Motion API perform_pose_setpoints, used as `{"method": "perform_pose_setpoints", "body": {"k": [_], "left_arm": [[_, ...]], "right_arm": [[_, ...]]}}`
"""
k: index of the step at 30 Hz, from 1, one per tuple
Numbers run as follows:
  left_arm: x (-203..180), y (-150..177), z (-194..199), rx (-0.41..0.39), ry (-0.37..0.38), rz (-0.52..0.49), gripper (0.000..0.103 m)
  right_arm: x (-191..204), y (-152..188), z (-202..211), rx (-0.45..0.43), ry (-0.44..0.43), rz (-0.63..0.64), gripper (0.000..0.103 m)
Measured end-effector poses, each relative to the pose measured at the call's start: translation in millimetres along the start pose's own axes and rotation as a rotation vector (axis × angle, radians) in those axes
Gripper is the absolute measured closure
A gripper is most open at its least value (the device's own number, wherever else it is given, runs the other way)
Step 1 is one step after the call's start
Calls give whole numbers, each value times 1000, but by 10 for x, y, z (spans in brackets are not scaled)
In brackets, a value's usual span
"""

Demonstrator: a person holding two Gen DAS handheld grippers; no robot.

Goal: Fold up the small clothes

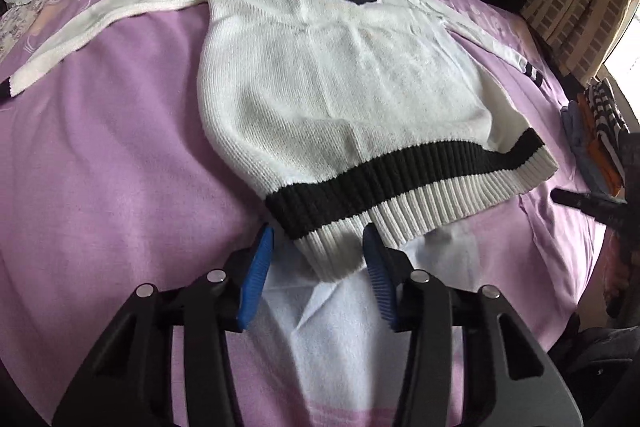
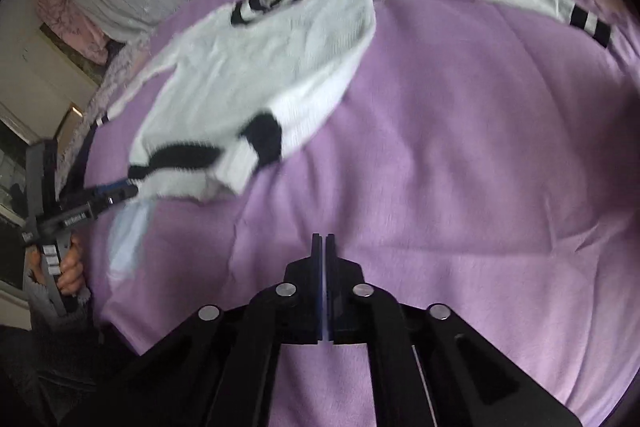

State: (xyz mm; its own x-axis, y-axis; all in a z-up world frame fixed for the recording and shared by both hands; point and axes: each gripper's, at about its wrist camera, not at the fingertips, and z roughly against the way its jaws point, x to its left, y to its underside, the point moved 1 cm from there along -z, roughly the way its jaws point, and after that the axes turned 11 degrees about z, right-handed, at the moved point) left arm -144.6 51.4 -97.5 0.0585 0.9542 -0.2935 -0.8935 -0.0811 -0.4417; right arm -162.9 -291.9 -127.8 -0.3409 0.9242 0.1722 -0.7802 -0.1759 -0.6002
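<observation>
Sweater [image 1: 344,99] flat on purple bedspread [image 1: 100,167], stacked clothes [image 1: 596,143] alongside.

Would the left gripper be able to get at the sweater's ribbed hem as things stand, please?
Probably yes. The left gripper is open, its blue pads either side of the corner of the ribbed hem, and nothing lies between them. The sweater is spread flat on the purple sheet.

Right view: sweater [image 2: 256,75] motion-blurred; left sleeve cuff [image 1: 4,89] cut off.
</observation>
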Motion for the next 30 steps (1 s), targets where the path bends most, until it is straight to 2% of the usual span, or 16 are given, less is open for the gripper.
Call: {"method": "perform_pose_setpoints", "body": {"k": [1, 2, 3, 4, 6, 8, 10, 11, 15, 19, 20, 22, 23, 24, 27, 30], "left_arm": [[-5, -29, 65, -25, -8, -3, 49], [-7, -66, 98, -39, -17, 2, 30], [-12, -104, 111, -54, -25, 9, 21], [-19, -127, 104, -56, -27, 14, 21], [-45, -158, 34, -32, -11, 21, 21], [-83, -168, -96, -5, 11, 19, 21], [-97, -154, -305, 46, 16, 30, 23], [-102, -136, -356, 46, 2, 27, 23], [-117, -66, -203, 53, 50, -22, 64], [25, -23, -199, 86, 100, 11, 64], [46, -48, -153, 76, 96, 17, 63], [163, -152, 67, -23, 39, 45, 46], [236, -207, 169, -67, 20, 68, 24], [338, -273, 277, -111, 8, 103, 10], [757, -534, 465, -188, 0, 269, 9], [1246, -892, 392, -223, -68, 449, 9]], "right_arm": [[-7, -90, 54, -29, 4, -8, 71], [-23, -193, 76, -53, -7, -29, 17], [-37, -257, 72, -83, -21, -55, 11], [-25, -324, 30, -101, -43, -74, 12], [25, -434, -104, -92, -100, -85, 28], [26, -497, -290, -65, -131, -102, 73], [-2, -471, -557, 9, -189, -153, 91], [12, -415, -617, 18, -199, -156, 92], [-90, -189, -425, -1, -132, -104, 93], [-140, -72, -503, 64, -120, -70, 91], [-113, -109, -454, 73, -106, -57, 83], [-129, -228, -262, 7, -32, -53, 68], [-131, -295, -144, -37, 34, -38, 60], [-127, -354, -41, -75, 70, -15, 57], [-66, -558, 43, -182, 29, 5, 56], [106, -665, -356, -118, -65, 43, 56]]}}
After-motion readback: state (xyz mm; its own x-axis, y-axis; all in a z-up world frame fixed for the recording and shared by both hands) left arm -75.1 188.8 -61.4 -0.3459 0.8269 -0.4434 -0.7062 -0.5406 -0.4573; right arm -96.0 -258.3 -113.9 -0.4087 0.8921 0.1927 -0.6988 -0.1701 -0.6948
